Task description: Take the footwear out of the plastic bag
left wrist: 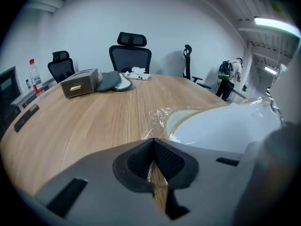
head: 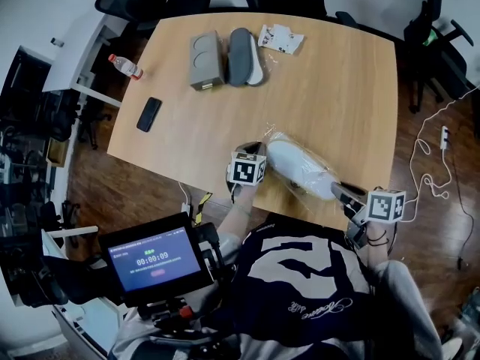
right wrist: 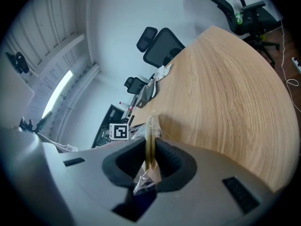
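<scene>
While the plastic bag [left wrist: 160,116] lies at the near edge of the surface [head: 337,88], one white piece of footwear [head: 300,167] sits inside it. Two grippers:
- left gripper [left wrist: 153,149], at the bag's left end, jaws closed on a strip of film;
- right gripper [right wrist: 149,149], at the bag's right end, jaws narrow, pinching a film corner.

Beyond the bag, well apart: one grey box [head: 205,60], grey-and-white slipper [head: 244,57] just beside it, one crumpled packet [head: 280,38]. Left of the bag: one black phone [head: 149,114], one bottle [head: 125,66].
</scene>
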Action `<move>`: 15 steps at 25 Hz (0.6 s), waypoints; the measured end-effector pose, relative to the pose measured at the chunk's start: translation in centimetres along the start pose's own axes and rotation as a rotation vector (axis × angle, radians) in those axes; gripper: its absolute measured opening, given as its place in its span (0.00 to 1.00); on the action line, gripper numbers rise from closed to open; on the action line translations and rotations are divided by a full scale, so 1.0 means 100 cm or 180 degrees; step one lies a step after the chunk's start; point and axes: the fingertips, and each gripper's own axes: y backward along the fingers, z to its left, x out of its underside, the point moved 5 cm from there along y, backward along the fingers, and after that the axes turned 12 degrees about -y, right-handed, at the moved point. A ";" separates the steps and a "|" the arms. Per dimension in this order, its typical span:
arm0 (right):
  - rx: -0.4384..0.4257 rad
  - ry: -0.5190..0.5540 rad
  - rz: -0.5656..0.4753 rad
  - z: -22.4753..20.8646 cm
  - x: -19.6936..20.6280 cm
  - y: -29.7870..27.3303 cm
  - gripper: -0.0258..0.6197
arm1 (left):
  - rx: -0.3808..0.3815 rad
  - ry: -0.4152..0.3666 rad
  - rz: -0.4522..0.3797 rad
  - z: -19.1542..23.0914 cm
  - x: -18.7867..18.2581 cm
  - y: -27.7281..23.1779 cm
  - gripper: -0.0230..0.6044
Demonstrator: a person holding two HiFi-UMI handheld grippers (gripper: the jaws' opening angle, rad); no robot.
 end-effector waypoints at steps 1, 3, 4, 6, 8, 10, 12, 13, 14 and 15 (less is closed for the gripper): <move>0.0039 0.0000 -0.0036 0.001 0.005 0.001 0.13 | -0.0019 -0.0004 -0.0001 0.000 0.000 0.000 0.04; 0.0081 0.0055 -0.0116 0.005 0.013 0.003 0.13 | -0.0058 -0.0006 -0.0006 0.000 0.000 0.001 0.04; 0.0085 0.0071 -0.0153 0.007 0.016 0.003 0.13 | -0.0075 -0.0011 -0.0010 0.000 -0.001 0.001 0.04; 0.0131 0.0076 -0.0190 0.008 0.023 0.006 0.13 | -0.0099 -0.0026 -0.0014 -0.001 -0.001 0.001 0.04; 0.0177 0.0065 -0.0222 0.009 0.029 0.012 0.13 | -0.0153 0.0011 -0.0012 0.001 -0.001 0.001 0.04; 0.0194 0.0029 -0.0270 0.009 0.034 0.025 0.13 | -0.0242 0.0152 -0.0004 0.006 0.000 0.001 0.04; 0.0215 -0.0047 -0.0324 0.002 0.038 0.039 0.13 | -0.0257 0.0227 0.0011 0.012 -0.002 0.000 0.04; 0.0238 -0.0085 -0.0352 -0.003 0.041 0.047 0.13 | -0.0239 0.0216 0.0012 0.014 -0.002 0.000 0.04; 0.0272 -0.0114 -0.0379 -0.008 0.043 0.054 0.13 | -0.0222 0.0195 0.0007 0.013 -0.003 -0.001 0.04; 0.0307 -0.0130 -0.0410 -0.012 0.046 0.060 0.13 | -0.0213 0.0179 0.0003 0.013 -0.002 -0.001 0.04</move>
